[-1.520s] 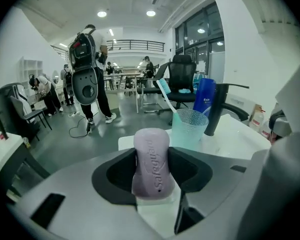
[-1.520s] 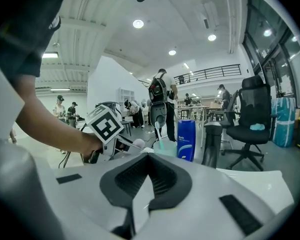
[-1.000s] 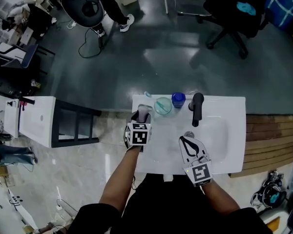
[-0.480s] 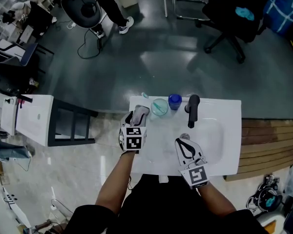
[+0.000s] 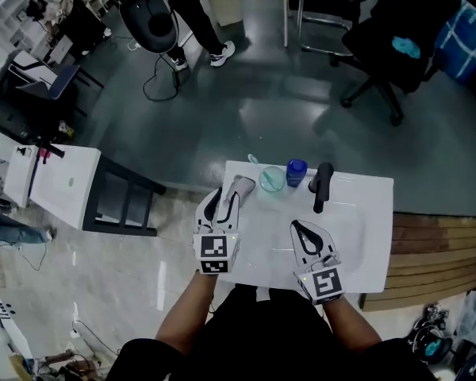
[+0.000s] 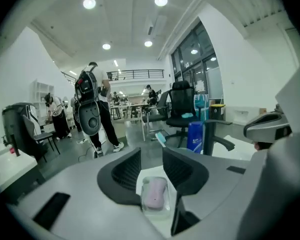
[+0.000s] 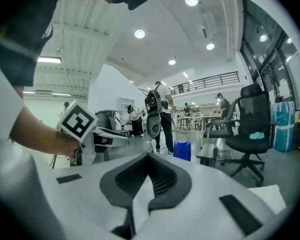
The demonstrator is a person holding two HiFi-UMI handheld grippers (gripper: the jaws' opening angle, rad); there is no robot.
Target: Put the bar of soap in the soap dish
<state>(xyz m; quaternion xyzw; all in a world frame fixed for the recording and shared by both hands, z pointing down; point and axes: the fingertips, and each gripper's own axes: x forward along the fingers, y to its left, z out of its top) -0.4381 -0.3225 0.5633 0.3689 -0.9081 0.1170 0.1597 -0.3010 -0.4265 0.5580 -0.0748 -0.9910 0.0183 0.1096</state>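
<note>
The bar of soap (image 6: 155, 193) lies in the soap dish (image 6: 155, 212) at the bench corner; the left hand-held gripper (image 6: 151, 159), jaws apart and closing on nothing, should clear straight upward without nudging it; the right hand-held gripper (image 7: 150, 160), jaws together, waits.

Blue bottle (image 5: 296, 172) between teal cup (image 5: 272, 179) and black faucet (image 5: 323, 186); office chair (image 5: 385, 46) beyond.

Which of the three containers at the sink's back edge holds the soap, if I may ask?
The clear soap dish at the left end: a pale pink bar of soap lies in it. The cup and blue bottle show none.
</note>
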